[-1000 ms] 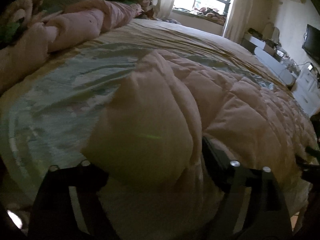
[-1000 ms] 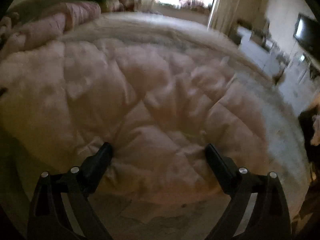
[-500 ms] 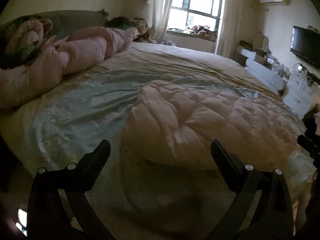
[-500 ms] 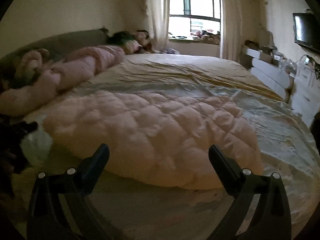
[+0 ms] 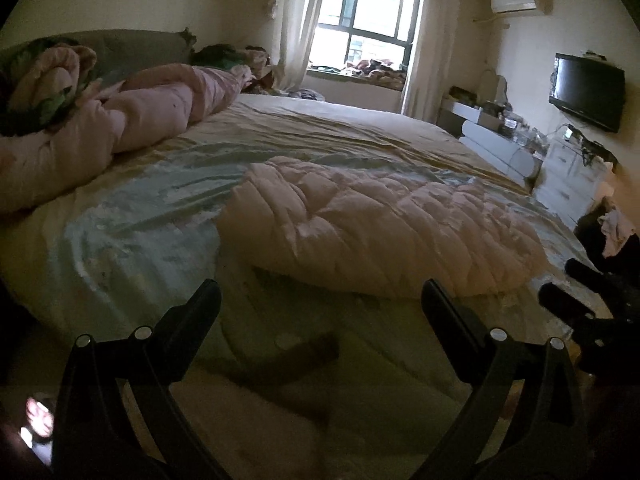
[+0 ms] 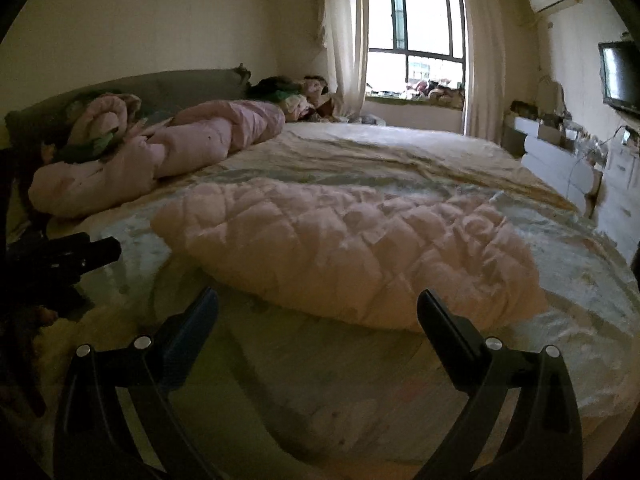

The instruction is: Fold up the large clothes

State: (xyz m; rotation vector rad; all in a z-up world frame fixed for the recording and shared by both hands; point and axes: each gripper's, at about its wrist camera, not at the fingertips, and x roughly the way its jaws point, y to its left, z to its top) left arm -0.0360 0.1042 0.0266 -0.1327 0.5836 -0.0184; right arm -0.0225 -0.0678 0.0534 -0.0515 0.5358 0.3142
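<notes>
The pink quilted coat (image 5: 384, 232) is lying folded into a long padded bundle across the middle of the bed (image 5: 140, 216), resting on the pale green satin sheet, with nothing touching it. The left gripper (image 5: 320, 304) is hovering over the near edge of the bed, its jaws standing at their widest and holding nothing; the right gripper (image 6: 318, 308) is doing likewise, jaws spread wide and empty, the coat lying just beyond its fingertips. Both are pointing forward and moderately downward at the bundle, side by side (each tool is showing at the margin of the other's view). In my judgement one fold is sitting complete and the hands are standing between steps. The next move is likely calling for each gripper to take an end or edge of the bundle and bring it over, keeping the slippery padded layers from springing apart. A rolled pink duvet (image 6: 168, 152) is lying near the headboard, well apart.
</notes>
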